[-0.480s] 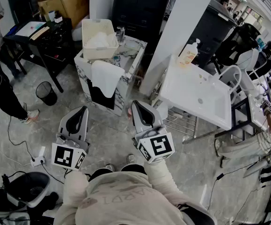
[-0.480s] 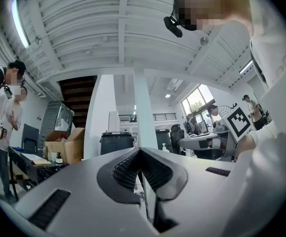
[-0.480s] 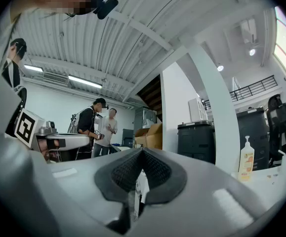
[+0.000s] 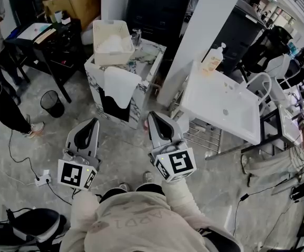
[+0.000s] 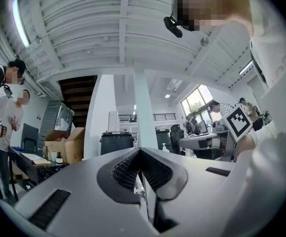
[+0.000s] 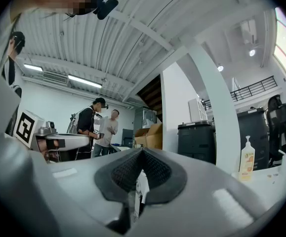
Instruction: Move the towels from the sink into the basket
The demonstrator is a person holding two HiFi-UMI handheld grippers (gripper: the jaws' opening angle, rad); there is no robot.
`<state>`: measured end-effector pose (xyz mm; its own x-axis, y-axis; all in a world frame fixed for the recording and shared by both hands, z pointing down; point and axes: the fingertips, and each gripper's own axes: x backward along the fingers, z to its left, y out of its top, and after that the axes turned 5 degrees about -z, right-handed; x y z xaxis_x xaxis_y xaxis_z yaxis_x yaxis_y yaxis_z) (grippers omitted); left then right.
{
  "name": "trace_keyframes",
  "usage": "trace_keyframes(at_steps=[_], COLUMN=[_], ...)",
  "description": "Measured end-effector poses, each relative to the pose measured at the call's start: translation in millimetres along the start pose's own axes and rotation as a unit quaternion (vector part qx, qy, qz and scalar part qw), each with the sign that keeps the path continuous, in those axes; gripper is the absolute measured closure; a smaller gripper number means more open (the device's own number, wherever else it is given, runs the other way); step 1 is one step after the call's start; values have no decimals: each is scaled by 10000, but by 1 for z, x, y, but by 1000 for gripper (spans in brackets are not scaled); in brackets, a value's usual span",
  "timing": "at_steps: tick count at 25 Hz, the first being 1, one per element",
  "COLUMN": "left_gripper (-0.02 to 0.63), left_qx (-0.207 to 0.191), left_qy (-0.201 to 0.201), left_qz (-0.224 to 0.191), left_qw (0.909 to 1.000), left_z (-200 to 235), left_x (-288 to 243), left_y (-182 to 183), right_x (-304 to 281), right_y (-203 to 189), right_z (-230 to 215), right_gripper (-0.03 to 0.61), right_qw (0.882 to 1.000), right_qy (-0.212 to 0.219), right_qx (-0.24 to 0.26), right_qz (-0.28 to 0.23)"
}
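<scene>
From the head view both grippers are held low in front of the person, over the grey floor and well short of the furniture: the left gripper (image 4: 93,124) points toward a marble-patterned cabinet (image 4: 144,70), the right gripper (image 4: 153,117) toward the gap between that cabinet and the white sink (image 4: 204,101). Only this view shows the task's things. The basket (image 4: 111,28) stands on the cabinet top with white towels (image 4: 112,46) piled inside, and one more towel (image 4: 121,85) hangs draped over the cabinet's front edge. A soap bottle (image 4: 212,60) stands at the sink's far corner, and a black waste bin (image 4: 51,104) sits on the floor to the left. The gripper views tilt up at the ribbed ceiling (image 5: 128,28) and show neither basket nor sink basin. What they do settle is the jaws: on the left gripper (image 5: 139,152) the ribbed pads meet with nothing between them, and the right gripper (image 6: 142,154) is closed the same way, holding nothing. The right gripper view also catches the soap bottle (image 6: 246,158) beside a white pillar.
</scene>
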<state>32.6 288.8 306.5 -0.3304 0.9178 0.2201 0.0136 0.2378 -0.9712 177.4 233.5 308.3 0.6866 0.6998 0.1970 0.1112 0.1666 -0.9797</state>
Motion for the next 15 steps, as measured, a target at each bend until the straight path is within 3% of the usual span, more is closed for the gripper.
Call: trace_keyframes(at_steps=[15], left_gripper=[611], left_qx=[112], left_qy=[-155], left_qz=[-22], left_qw=[9998], left_z=[25], left_x=[6], left_y=[-9], right_x=[-11], right_y=[-3], right_z=[11], right_gripper=[568], right_qw=[9996], right_qy=[-273], right_qx=[63], right_qz=[-40])
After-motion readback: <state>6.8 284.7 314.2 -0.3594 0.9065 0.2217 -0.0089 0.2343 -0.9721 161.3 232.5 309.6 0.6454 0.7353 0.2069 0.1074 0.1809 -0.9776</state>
